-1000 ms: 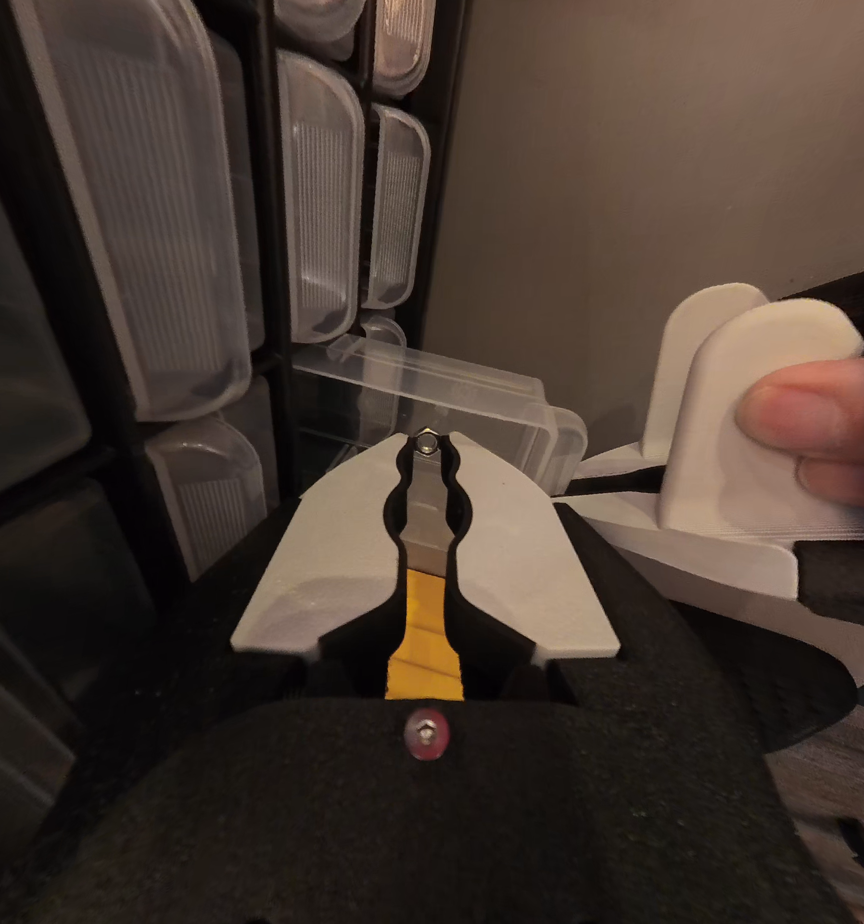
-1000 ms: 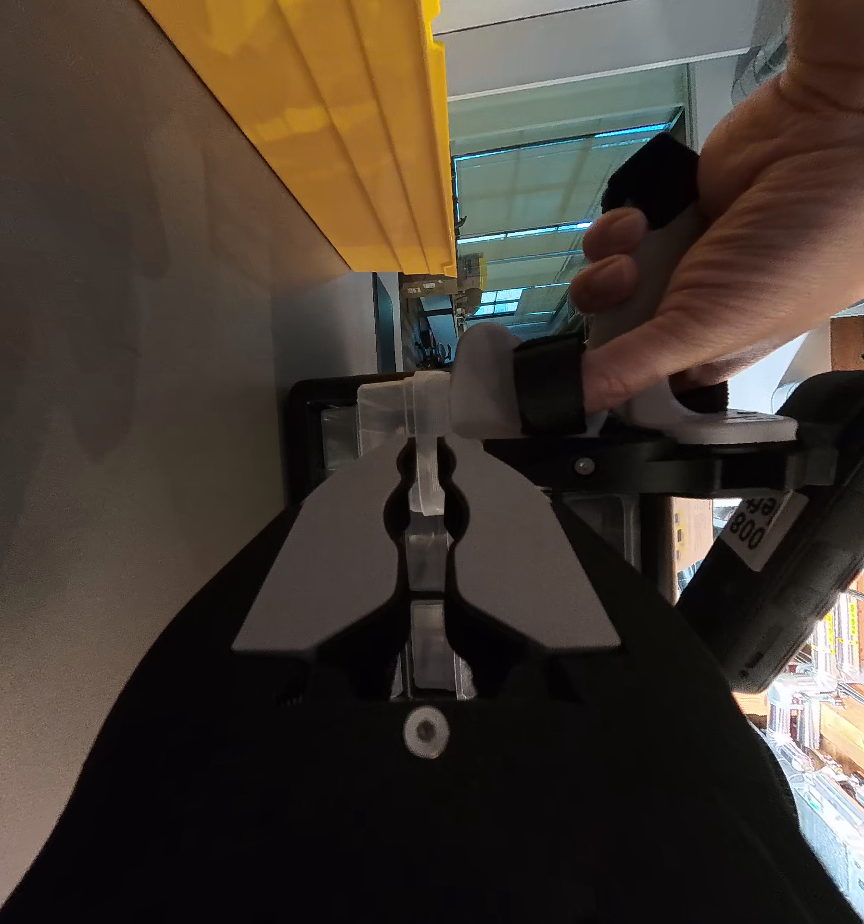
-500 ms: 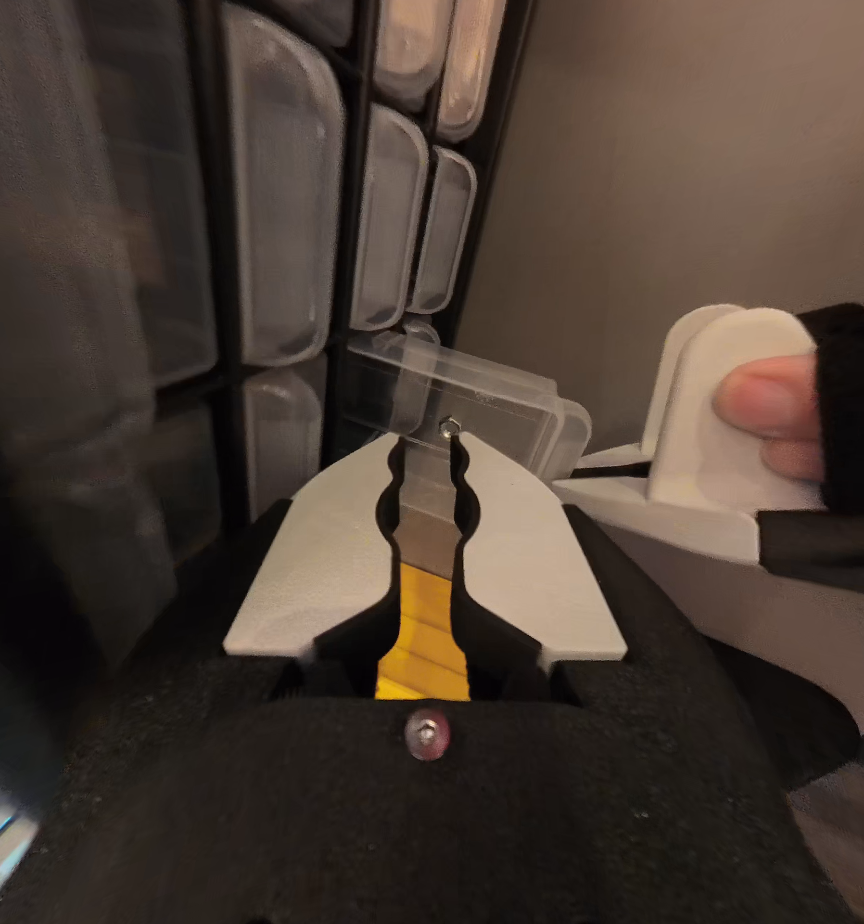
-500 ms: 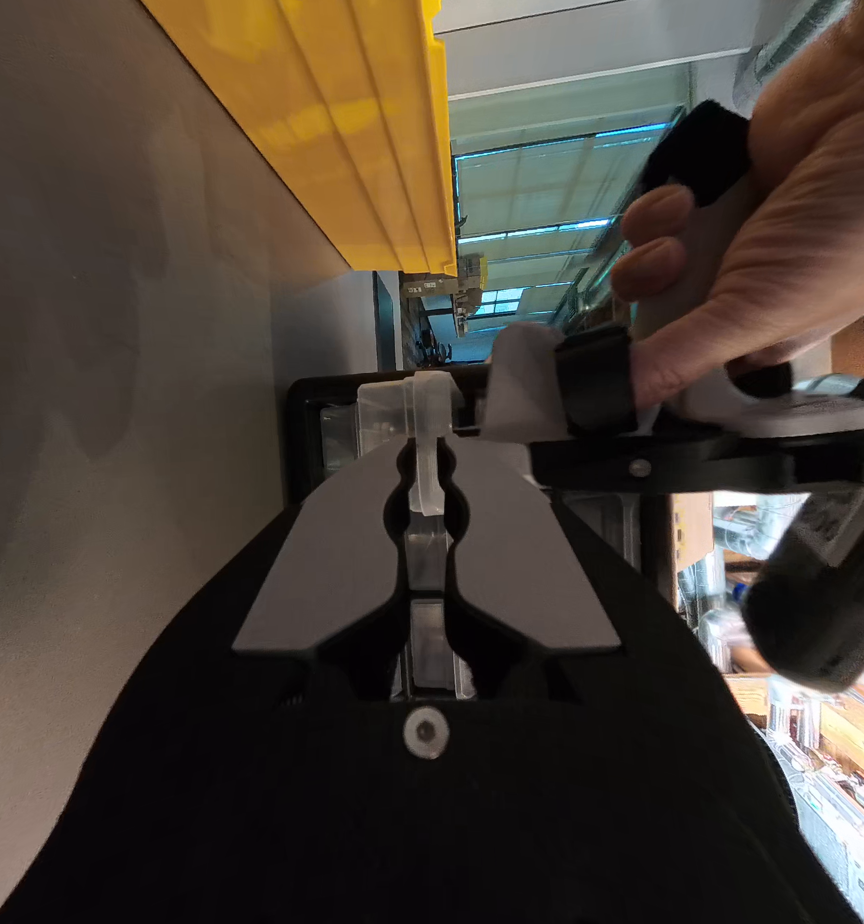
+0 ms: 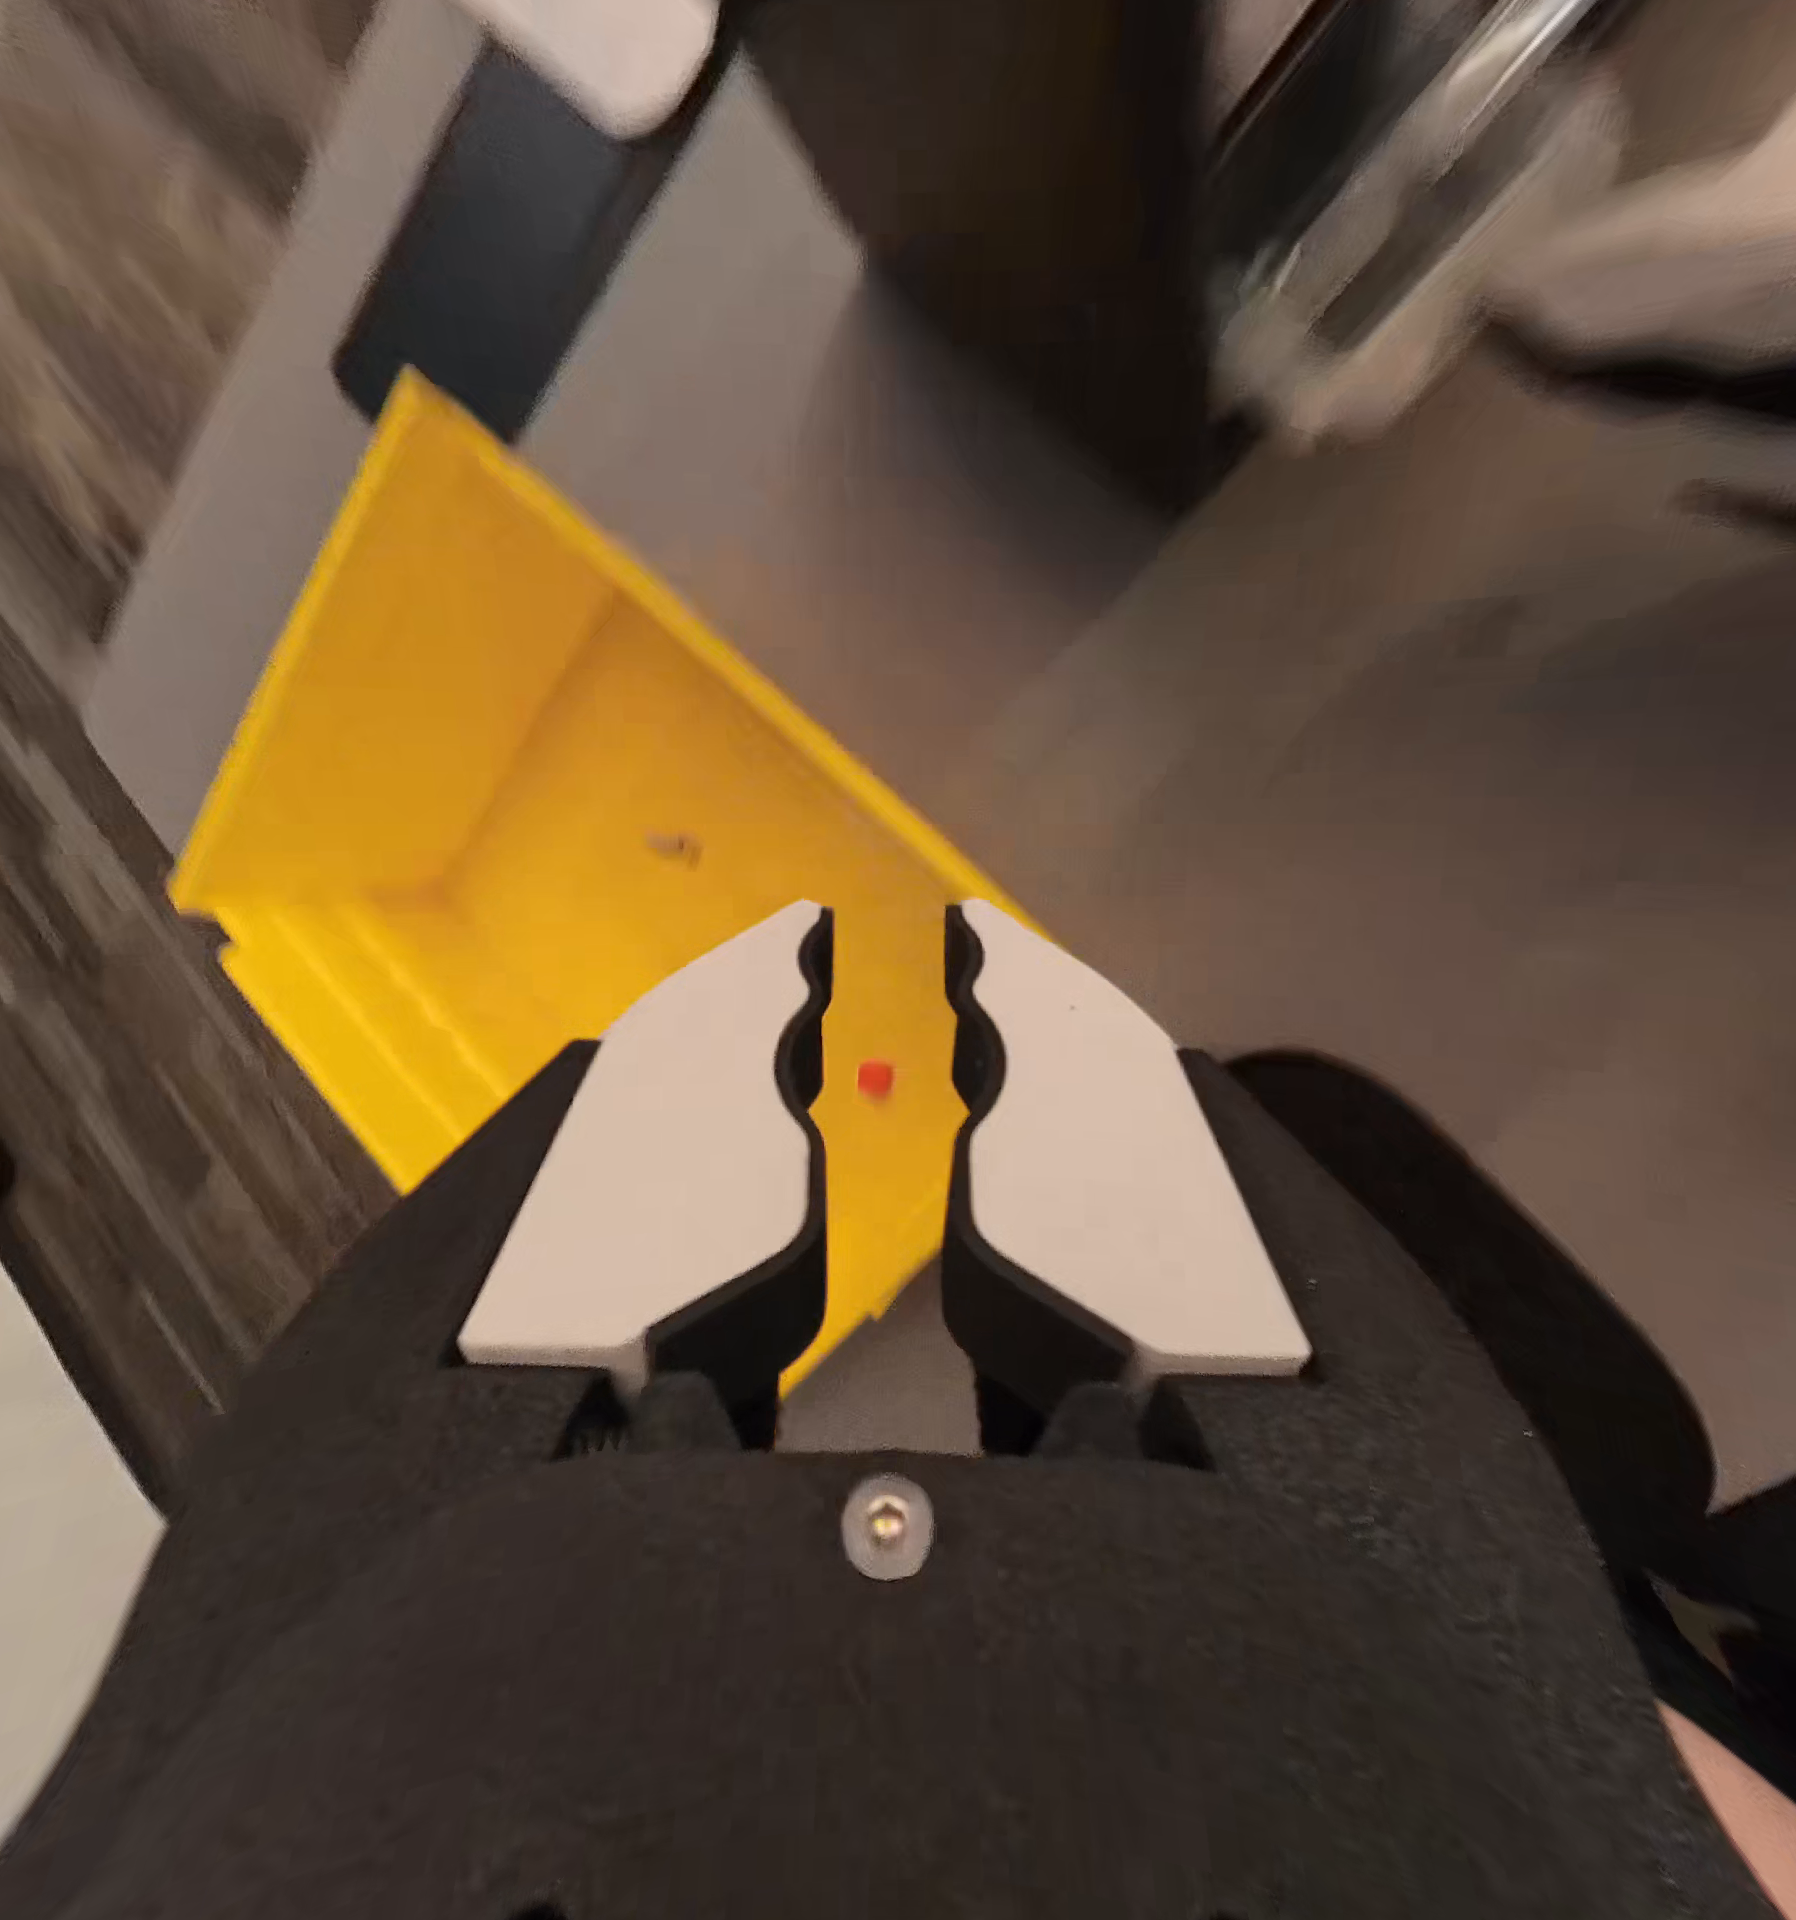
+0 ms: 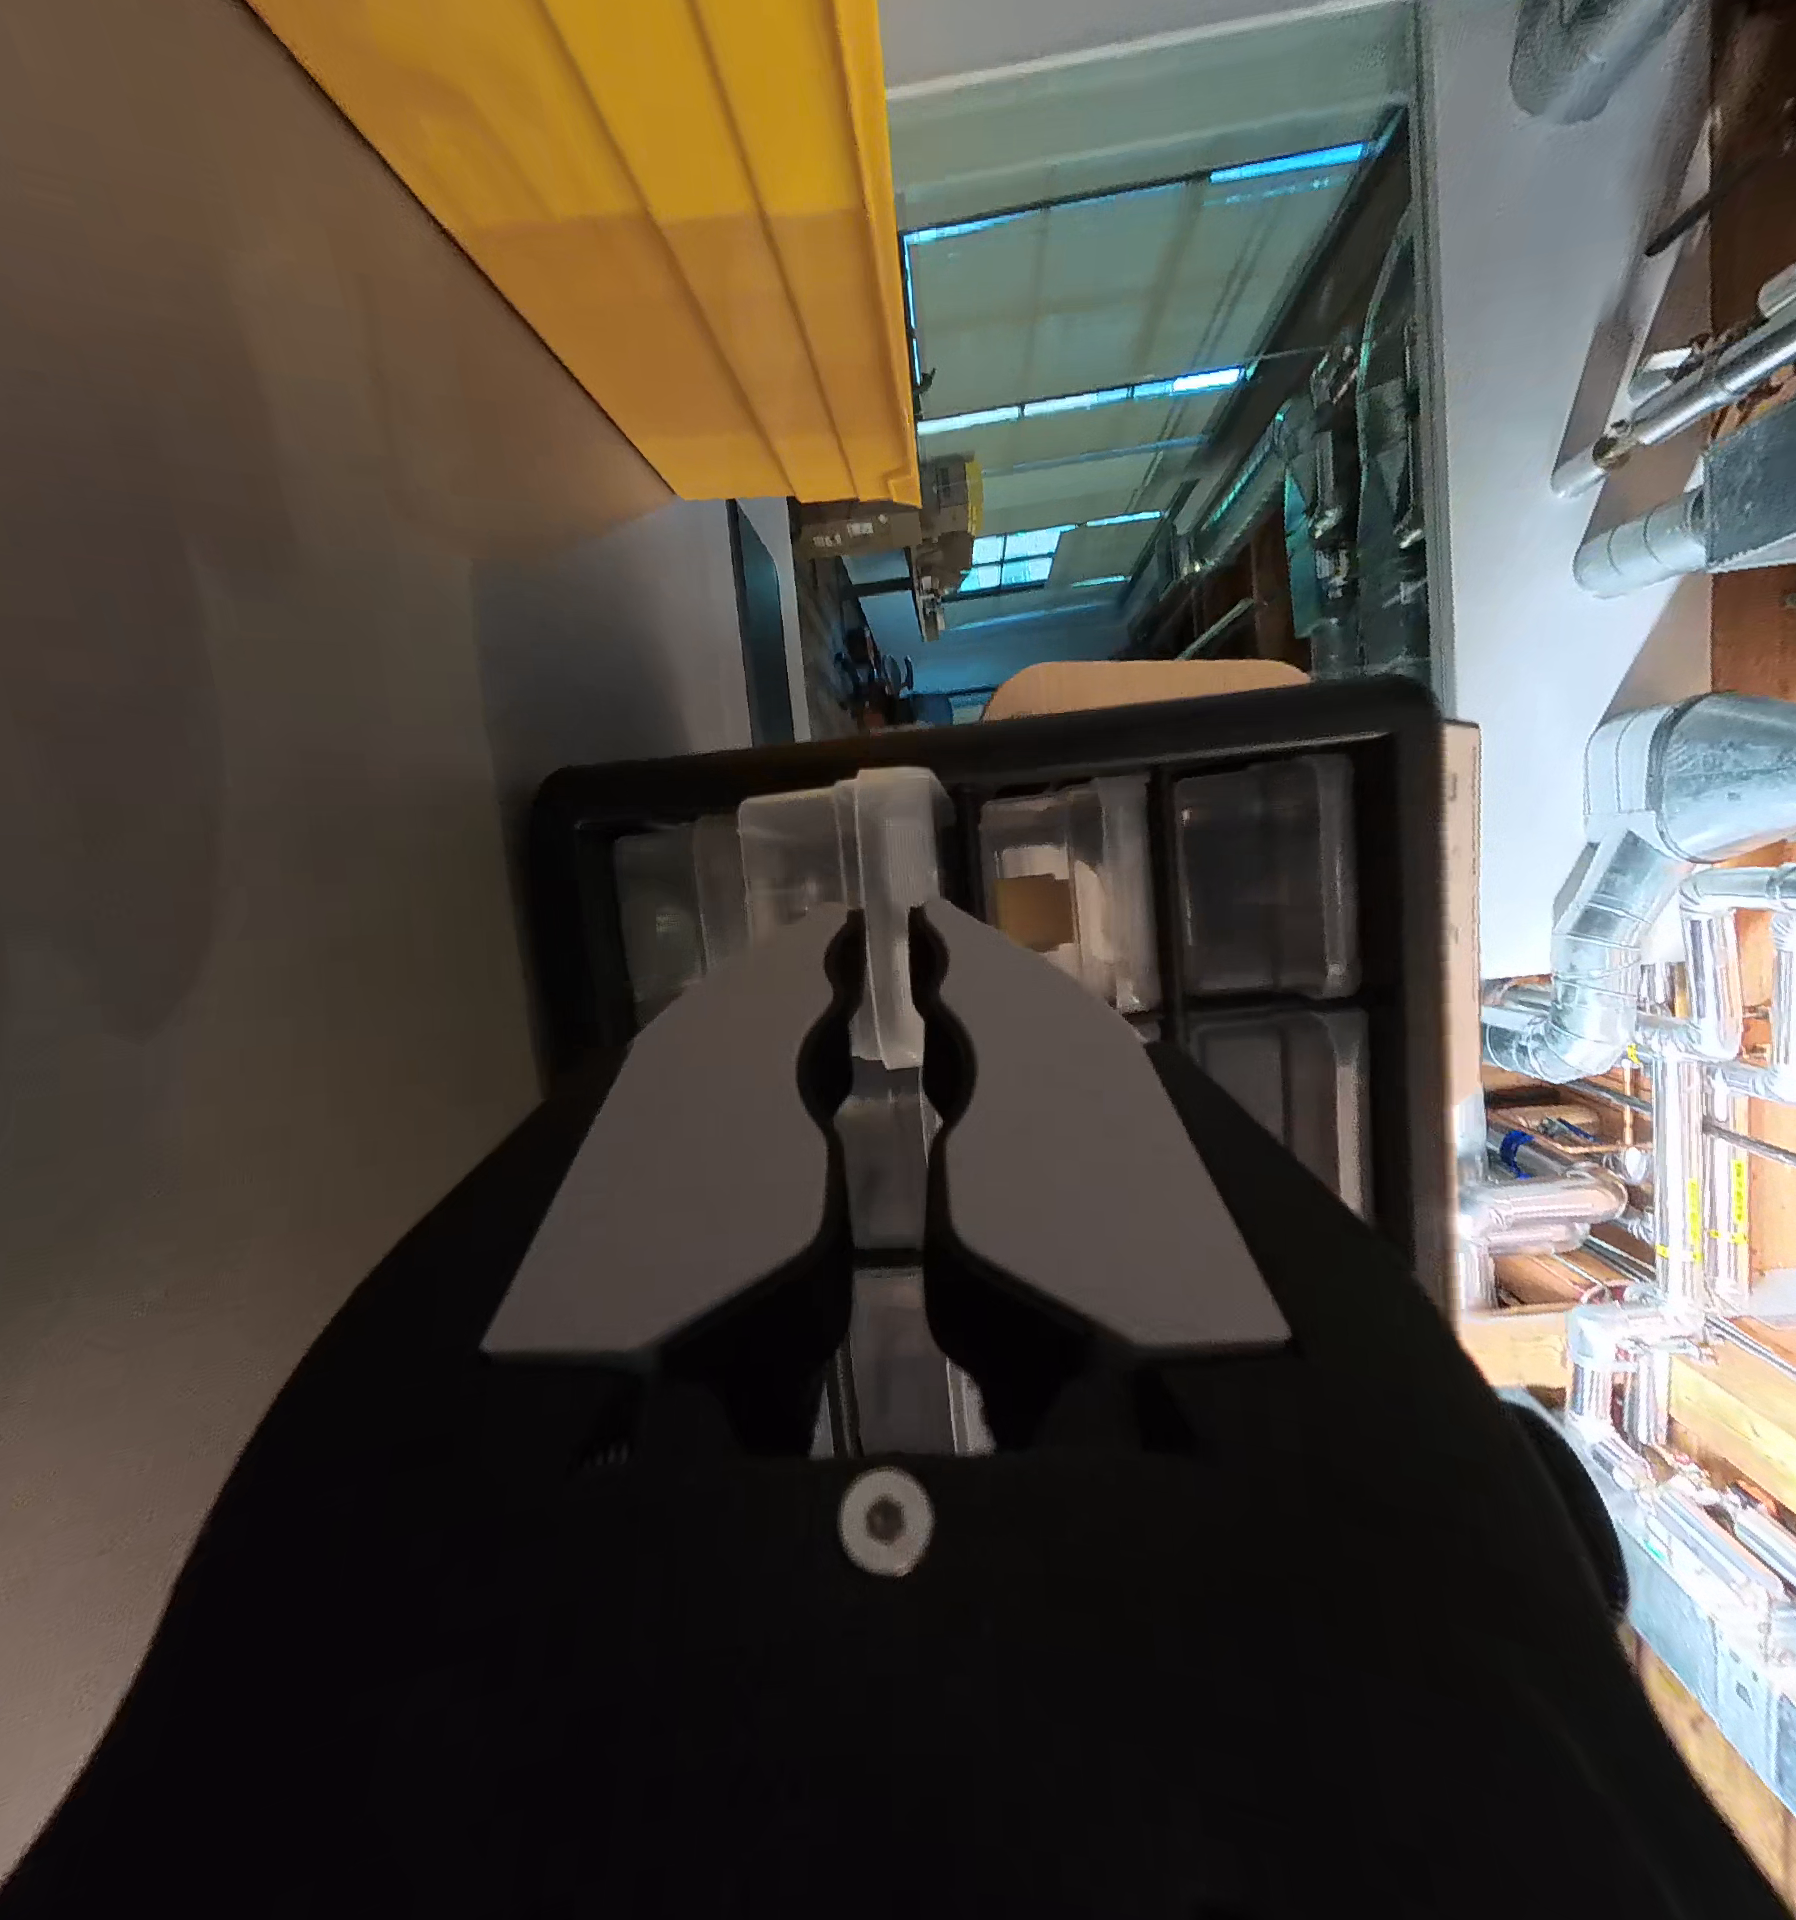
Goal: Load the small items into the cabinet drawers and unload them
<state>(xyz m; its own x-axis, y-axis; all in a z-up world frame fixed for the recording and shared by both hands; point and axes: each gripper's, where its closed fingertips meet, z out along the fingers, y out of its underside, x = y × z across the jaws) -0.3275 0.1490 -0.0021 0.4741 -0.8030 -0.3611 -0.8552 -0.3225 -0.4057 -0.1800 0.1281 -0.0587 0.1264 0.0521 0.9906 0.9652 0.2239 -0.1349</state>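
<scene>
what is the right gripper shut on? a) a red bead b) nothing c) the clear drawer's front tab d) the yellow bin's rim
c: the right gripper is closed on the clear drawer's front tab at the black cabinet, while the yellow bin lies off to one side.

A workshop or industrial lab: bare metal ducts (image 6: 1704, 790) and pipes (image 6: 1694, 1122) run along timber framing, a black cabinet (image 6: 1413, 935) of clear little parts drawers stands on a grey bench (image 5: 1341, 831) beside a yellow bin (image 5: 520, 790).
</scene>
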